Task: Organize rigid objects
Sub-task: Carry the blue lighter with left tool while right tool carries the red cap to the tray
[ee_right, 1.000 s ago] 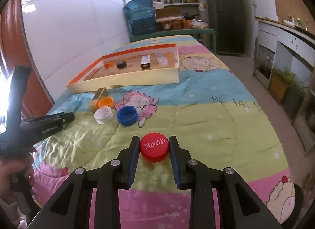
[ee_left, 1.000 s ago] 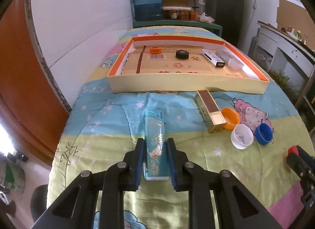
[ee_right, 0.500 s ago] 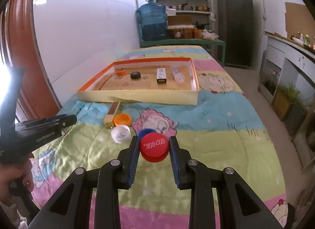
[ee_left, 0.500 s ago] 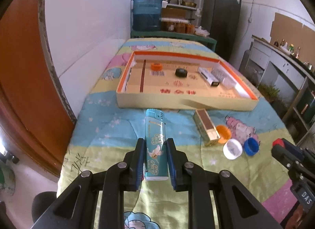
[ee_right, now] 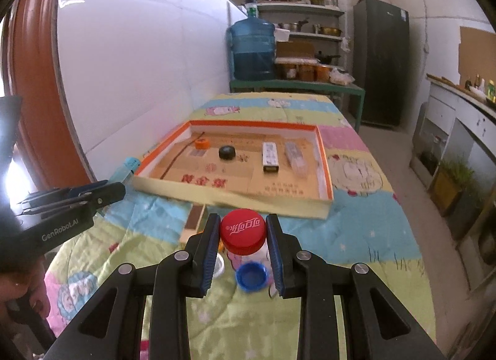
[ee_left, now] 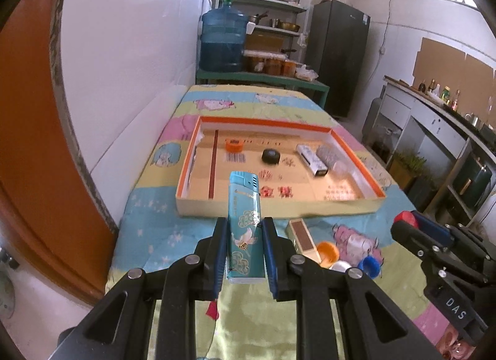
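Above a quilt-covered surface [ee_left: 155, 236], the left gripper [ee_left: 242, 237] pinches a teal lighter [ee_left: 244, 230] upright, its foot hidden between the jaws. Beyond lies an orange-rimmed box tray [ee_left: 350, 205]. At right, the right gripper [ee_right: 242, 237] clamps a red bottle cap [ee_right: 242, 231], partly screening a blue cap [ee_right: 251, 276].

Glossy plastic lighter [ee_left: 243, 230], ridged plastic red cap [ee_right: 242, 232], matt cardboard tray [ee_left: 279, 205], soft quilted cloth cover [ee_right: 356, 233].
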`<move>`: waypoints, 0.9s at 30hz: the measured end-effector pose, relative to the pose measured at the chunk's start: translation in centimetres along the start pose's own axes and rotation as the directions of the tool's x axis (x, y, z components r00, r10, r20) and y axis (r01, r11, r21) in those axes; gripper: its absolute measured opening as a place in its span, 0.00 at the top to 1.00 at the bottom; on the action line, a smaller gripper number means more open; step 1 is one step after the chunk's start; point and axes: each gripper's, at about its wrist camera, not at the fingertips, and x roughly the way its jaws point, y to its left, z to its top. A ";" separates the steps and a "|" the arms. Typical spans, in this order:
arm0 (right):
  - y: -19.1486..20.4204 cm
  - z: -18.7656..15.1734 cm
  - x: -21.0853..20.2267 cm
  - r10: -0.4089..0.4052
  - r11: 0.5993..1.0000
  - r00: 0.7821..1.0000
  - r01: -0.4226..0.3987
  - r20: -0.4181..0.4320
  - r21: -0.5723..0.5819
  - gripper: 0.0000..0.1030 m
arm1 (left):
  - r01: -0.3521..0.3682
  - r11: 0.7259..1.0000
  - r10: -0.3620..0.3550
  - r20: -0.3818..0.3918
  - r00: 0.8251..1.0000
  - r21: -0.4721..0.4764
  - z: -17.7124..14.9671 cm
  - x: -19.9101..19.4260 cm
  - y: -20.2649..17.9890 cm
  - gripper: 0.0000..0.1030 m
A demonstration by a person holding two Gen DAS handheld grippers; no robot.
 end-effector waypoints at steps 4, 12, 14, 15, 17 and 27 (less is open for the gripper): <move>0.2 1.7 0.5 0.006 1.000 1.000 -0.006 0.014 -0.004 0.70 | 0.004 1.000 -0.004 0.014 1.000 -0.004 1.4 0.1 -0.1 0.78; 0.1 4.9 1.7 0.019 1.000 0.999 -0.019 0.034 0.017 0.70 | 0.018 1.000 -0.018 0.028 0.999 -0.017 4.1 1.0 0.0 0.78; 0.0 5.5 2.1 0.021 1.000 0.999 -0.022 0.035 0.021 0.70 | 0.018 1.000 -0.017 0.028 0.999 -0.018 4.5 1.3 0.0 0.78; 0.0 5.8 2.3 0.022 0.999 0.999 -0.023 0.035 0.022 0.70 | 0.016 1.000 -0.015 0.029 0.999 -0.018 4.7 1.4 0.0 0.78; 0.0 6.3 2.7 0.025 0.999 0.999 -0.025 0.034 0.022 0.70 | 0.016 1.000 -0.015 0.028 1.000 -0.024 5.2 1.7 0.2 0.78; 0.0 8.3 5.3 0.039 0.999 0.999 -0.039 0.010 0.021 0.70 | -0.030 0.999 0.030 0.009 1.000 -0.021 6.9 4.0 0.7 0.78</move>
